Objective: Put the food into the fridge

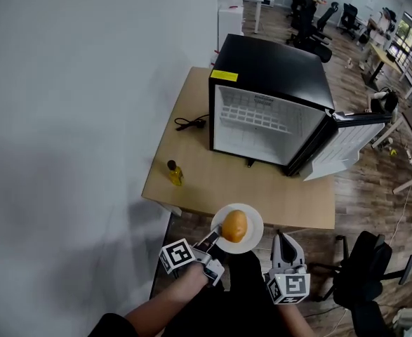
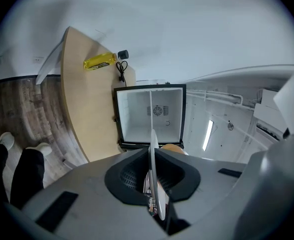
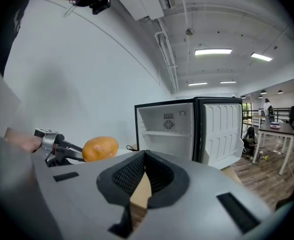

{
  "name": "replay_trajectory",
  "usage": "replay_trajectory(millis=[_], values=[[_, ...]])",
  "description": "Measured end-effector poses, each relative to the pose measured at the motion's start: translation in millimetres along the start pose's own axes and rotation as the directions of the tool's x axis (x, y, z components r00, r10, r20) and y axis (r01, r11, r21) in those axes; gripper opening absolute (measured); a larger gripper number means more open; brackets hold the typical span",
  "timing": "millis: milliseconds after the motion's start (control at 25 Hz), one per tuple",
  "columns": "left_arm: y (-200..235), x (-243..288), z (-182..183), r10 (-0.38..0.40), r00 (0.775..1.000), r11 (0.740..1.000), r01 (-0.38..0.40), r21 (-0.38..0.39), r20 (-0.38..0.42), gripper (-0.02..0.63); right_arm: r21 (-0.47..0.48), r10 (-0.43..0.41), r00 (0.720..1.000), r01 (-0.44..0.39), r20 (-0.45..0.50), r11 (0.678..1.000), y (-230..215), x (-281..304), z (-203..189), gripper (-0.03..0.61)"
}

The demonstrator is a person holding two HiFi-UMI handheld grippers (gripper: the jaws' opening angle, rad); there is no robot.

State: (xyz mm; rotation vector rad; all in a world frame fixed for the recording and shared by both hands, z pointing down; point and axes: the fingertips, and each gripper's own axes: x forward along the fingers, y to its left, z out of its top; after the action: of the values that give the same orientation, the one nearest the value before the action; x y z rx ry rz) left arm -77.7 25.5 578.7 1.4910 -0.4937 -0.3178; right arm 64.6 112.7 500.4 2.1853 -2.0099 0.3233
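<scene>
Table (image 1: 262,188) ahead: level left gripper (image 1: 212,242), plate (image 1: 252,241)

— What is standing on the light wooden table (image 1: 262,188)?
— A black fridge (image 1: 276,69) is sitting at the far side, its door (image 1: 346,142) hanging open to the right. A small yellow bottle (image 1: 174,173) is standing upright near the left edge, well apart from the fridge.
— Anything else?
— A black cable (image 1: 190,123) is lying just left of the fridge.
</scene>
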Motion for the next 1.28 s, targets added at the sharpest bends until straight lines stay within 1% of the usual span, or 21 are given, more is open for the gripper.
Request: replay_trajectory(millis=[160,280,400,680,840,920,1040,1120,1280], values=[[-1,17,16,0.001,1.0,1.0,-0.001,0.013,0.025,0.029,-0.009,0.009,1.0,-0.009,-0.004,1.0,-12,26,2,0.06],[-11,32,25,-0.039,0.998,0.999,0.039,0.006,0.047,0.029,-0.014,0.028,1.0,-0.028,0.012,1.0,-22,44,12,0.06],[-12,40,36,-0.004,0.998,1.0,0.003,0.016,0.063,0.029,-0.023,0.04,0.999,-0.039,0.024,0.999,-34,61,21,0.06],[-16,80,63,0.016,0.996,0.999,-0.019,0.03,0.087,0.029,-0.015,0.047,0.998,-0.046,0.033,0.999,-68,110,32,0.06],[-26,101,73,0.01,0.996,1.0,-0.008,-0.017,0.093,0.029,-0.014,0.057,0.998,-0.057,0.038,0.998,-76,135,40,0.06],[-34,113,77,-0.008,0.996,1.0,0.009,-0.007,0.086,0.029,-0.005,0.062,0.997,-0.062,0.04,0.998,-79,146,44,0.06],[-40,128,87,0.002,0.996,1.0,-0.004,0.021,0.092,0.029,0.002,0.077,0.996,-0.078,0.045,0.997,-81,161,52,0.06],[-44,137,93,0.0,0.995,1.0,-0.002,0.021,0.103,0.029,-0.004,0.09,0.995,-0.09,0.048,0.996,-82,170,59,0.06],[-53,156,104,-0.029,0.992,0.999,0.028,0.016,0.123,0.029,-0.012,0.112,0.992,-0.111,0.053,0.994,-89,185,69,0.06]])
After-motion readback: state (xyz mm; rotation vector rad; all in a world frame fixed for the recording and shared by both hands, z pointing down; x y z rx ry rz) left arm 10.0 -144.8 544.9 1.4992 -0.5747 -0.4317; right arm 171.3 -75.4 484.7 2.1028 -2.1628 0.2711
